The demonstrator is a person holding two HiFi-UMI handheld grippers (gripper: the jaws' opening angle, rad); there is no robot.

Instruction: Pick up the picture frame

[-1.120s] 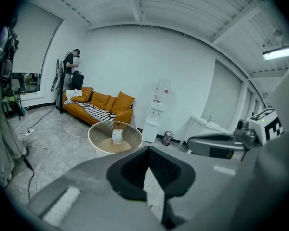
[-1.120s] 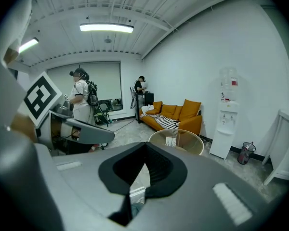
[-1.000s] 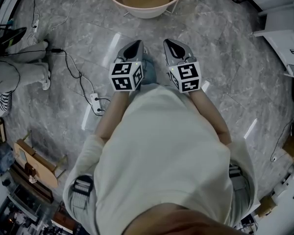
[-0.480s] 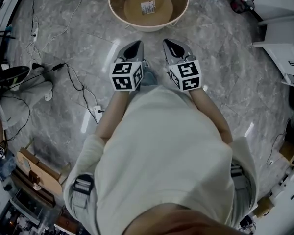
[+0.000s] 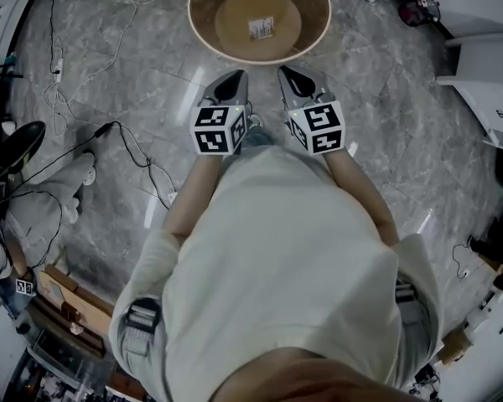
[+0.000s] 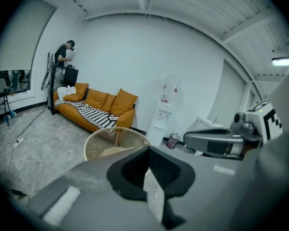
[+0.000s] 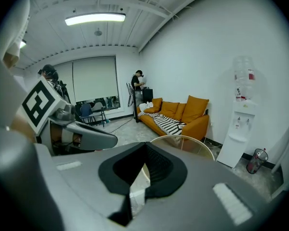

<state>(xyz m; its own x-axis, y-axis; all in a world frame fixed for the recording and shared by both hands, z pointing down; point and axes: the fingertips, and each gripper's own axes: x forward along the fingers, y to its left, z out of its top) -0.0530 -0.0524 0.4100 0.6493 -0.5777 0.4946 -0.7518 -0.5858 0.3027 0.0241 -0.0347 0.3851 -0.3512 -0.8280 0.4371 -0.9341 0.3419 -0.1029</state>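
A round glass-topped table (image 5: 260,17) with a tan lower shelf stands on the marble floor just ahead of both grippers. A small pale object (image 5: 262,28), possibly the picture frame, rests near its middle; detail is too small to tell. My left gripper (image 5: 229,85) and right gripper (image 5: 295,79) are held side by side in front of the body, both shut and empty, tips short of the table's near rim. The left gripper view shows its closed jaws (image 6: 147,150) with the table (image 6: 116,141) beyond. In the right gripper view the shut jaws (image 7: 145,150) point at the same table (image 7: 183,141).
An orange sofa (image 6: 98,107) with a striped blanket lines the far wall, a water dispenser (image 6: 167,112) beside it. Cables (image 5: 134,153) trail over the floor at left, by another person's legs (image 5: 42,208). White furniture (image 5: 478,65) stands at right. A person (image 6: 63,57) stands far off.
The round table has slid lower in the head view, nearer to both grippers. The grippers keep the same shut pose before the body. Floor cables and clutter at left have shifted downward.
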